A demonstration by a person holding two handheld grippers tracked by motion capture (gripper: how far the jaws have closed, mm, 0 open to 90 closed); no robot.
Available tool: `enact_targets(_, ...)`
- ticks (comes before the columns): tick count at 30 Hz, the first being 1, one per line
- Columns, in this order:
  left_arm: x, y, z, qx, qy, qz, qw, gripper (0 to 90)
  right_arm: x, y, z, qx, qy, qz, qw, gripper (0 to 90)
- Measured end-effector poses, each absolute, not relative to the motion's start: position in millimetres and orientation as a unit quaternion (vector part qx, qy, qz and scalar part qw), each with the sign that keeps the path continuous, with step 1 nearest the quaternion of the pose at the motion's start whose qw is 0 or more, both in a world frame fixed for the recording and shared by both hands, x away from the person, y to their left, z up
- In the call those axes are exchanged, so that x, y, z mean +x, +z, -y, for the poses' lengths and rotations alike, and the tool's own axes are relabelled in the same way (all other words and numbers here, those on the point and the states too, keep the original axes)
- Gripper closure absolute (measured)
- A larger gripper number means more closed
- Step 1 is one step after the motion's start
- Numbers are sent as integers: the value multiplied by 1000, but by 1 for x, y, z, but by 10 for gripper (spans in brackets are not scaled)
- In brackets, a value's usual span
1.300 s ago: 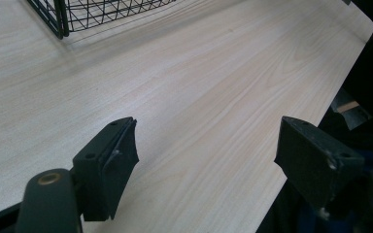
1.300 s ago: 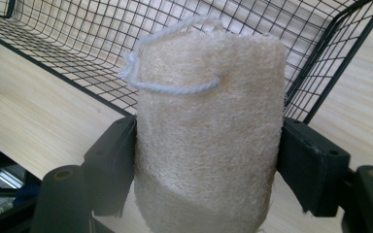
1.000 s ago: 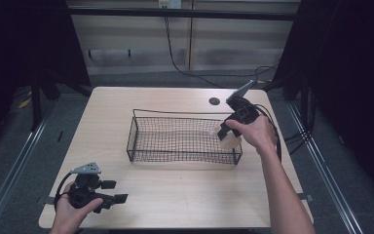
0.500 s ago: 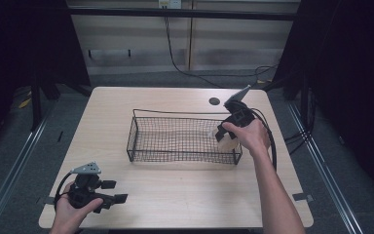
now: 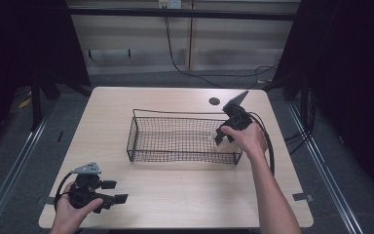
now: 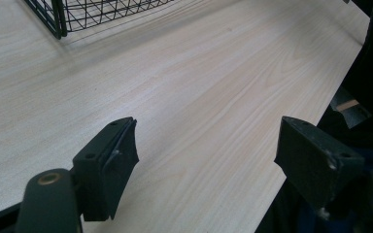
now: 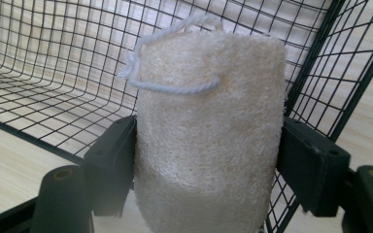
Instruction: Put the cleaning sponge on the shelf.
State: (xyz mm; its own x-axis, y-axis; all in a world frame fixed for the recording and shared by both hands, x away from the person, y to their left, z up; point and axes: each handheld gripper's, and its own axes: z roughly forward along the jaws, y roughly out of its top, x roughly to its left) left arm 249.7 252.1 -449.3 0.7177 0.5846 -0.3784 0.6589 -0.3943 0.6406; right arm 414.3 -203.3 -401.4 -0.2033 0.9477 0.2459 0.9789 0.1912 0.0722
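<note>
Now right hand [image 5: 247, 139] angles its gripper [image 5: 222, 138], loofah [image 7: 209, 131] clamped, into basket [image 5: 141, 141]

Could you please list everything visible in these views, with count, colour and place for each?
Loofah sponge: one, pale cream with a white cord loop, clamped between the right claw's jaws at the basket's right end.
Wire basket: one, black, middle of the table.
Table: one, light wood grain, with a dark round hole near its far edge.
Cables: several, black, on the floor behind the table.
Left claw: one, black with a grey plate, near left corner of the table, jaws apart with nothing between them.
Right claw: one, black, at the basket's right end.
Hands: two, left and right, each holding a claw.
</note>
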Motion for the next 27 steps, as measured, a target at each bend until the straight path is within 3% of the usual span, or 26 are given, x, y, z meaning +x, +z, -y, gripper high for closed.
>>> enact_targets(27, 250, -449, -252, 834, -44, -373, 404, 237, 412, -429, 190, -654, -65, 752, 41, 269)
